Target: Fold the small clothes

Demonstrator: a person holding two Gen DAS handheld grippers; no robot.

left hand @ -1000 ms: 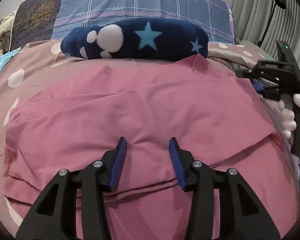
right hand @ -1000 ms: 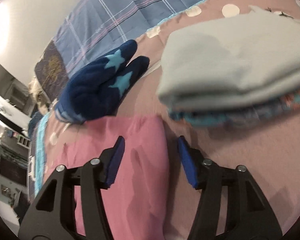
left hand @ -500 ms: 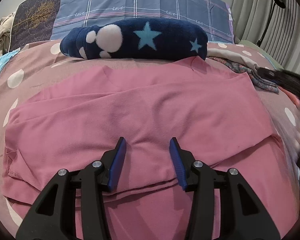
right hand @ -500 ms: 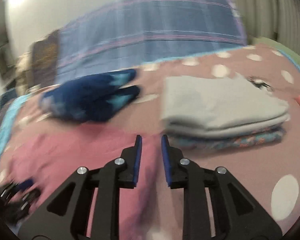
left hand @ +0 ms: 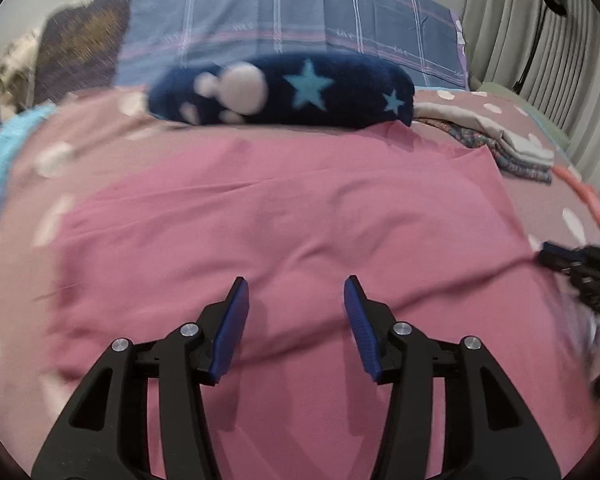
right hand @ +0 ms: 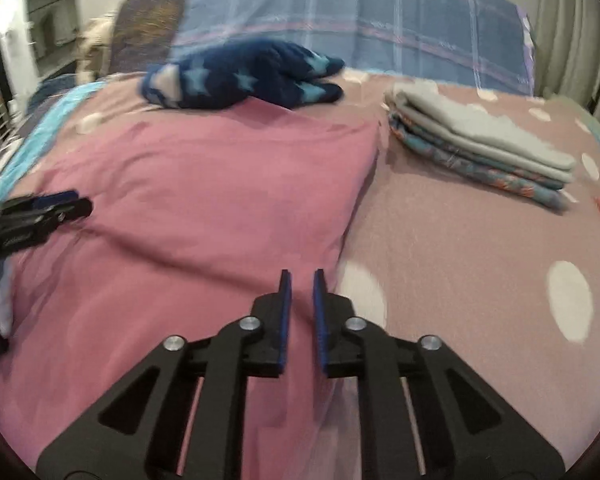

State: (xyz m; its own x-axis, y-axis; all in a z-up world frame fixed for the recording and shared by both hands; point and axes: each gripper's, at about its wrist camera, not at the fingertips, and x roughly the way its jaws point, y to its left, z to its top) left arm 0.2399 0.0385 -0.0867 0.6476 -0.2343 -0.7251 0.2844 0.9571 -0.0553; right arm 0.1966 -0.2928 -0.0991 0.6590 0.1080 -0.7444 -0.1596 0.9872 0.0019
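Pink garment (left hand: 284,216) lies flat on the bed (right hand: 460,248), under and ahead of both tongs. Left tongs (left hand: 296,300) half open, opening, empty. Right tongs (right hand: 299,280) narrow, opening, empty. Light, limp, creases easily; best pinched at near hem corners.

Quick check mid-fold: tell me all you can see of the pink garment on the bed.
The pink garment is a plain, soft-looking knit spread wide and mostly flat over the dotted bedspread, with shallow creases and one long fold line. Its far edge meets the navy star-print fleece; its right edge ends short of the folded stack. No pads press on it.
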